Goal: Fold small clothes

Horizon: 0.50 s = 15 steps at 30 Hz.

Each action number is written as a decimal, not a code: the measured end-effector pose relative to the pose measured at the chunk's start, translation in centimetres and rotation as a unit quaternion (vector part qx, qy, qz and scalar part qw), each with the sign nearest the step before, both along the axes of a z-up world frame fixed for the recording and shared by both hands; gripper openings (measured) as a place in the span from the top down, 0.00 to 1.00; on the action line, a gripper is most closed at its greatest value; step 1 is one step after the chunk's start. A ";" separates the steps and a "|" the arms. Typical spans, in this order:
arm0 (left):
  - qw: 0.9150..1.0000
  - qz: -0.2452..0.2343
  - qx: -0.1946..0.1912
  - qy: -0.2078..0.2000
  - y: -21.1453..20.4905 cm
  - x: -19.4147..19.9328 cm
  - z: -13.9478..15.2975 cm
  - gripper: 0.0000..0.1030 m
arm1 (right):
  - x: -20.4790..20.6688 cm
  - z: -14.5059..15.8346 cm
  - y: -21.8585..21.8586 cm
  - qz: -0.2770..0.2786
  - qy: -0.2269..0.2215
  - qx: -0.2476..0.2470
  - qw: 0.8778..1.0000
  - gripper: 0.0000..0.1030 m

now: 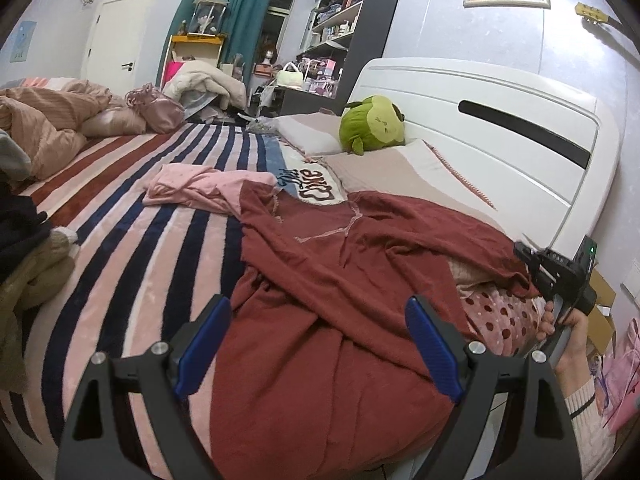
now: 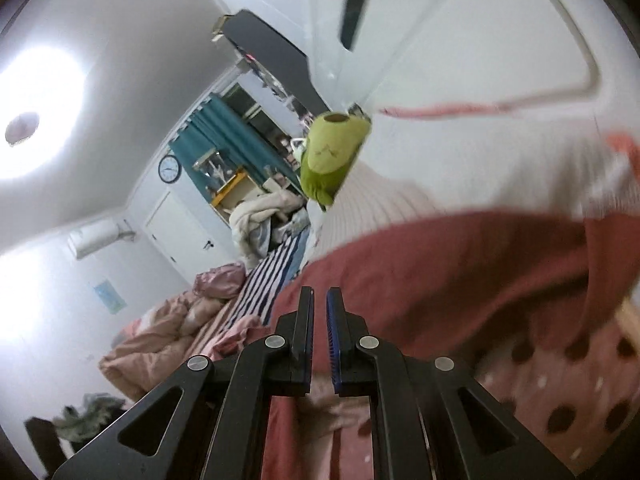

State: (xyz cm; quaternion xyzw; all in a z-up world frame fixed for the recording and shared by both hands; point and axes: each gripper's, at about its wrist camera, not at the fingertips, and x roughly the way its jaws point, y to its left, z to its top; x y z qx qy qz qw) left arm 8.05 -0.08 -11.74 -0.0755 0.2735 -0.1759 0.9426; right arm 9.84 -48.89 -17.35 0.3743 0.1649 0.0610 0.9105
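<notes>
Tongs on the left (image 1: 318,344) gape wide over the red garment (image 1: 320,280); right tongs (image 2: 319,300) pinch shut, whether on cloth I cannot tell.

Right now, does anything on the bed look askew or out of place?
Yes. The red garment lies crumpled and twisted rather than flat, its far edge draped over the polka-dot fabric. A pink garment sits bunched beside it on the striped blanket.

A garment (image 1: 340,280) lies spread on the bed (image 1: 132,216), a plush toy (image 1: 372,124) behind it by the headboard (image 1: 480,92).
</notes>
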 end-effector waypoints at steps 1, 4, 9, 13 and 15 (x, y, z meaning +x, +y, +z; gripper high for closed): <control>1.000 0.000 0.001 0.000 0.0 -0.1 -0.1 0.16 | -0.1 -1.1 -0.3 0.005 0.011 0.022 1.000 0.93; 1.000 0.002 0.005 0.004 0.0 -0.1 -0.4 0.16 | -0.4 -3.8 -0.9 0.017 0.035 0.071 0.997 0.23; 1.000 0.009 0.018 0.009 -0.2 0.0 -0.4 0.16 | 0.7 -4.9 -1.2 0.021 0.021 0.081 0.996 0.16; 1.000 0.012 0.015 0.000 -0.6 -0.1 0.2 0.16 | 2.3 -4.9 -2.2 0.006 0.013 0.092 0.996 0.16; 1.000 0.011 0.017 -0.005 -1.0 -0.2 0.5 0.16 | 3.1 -4.9 -2.9 -0.011 0.021 0.086 0.996 0.25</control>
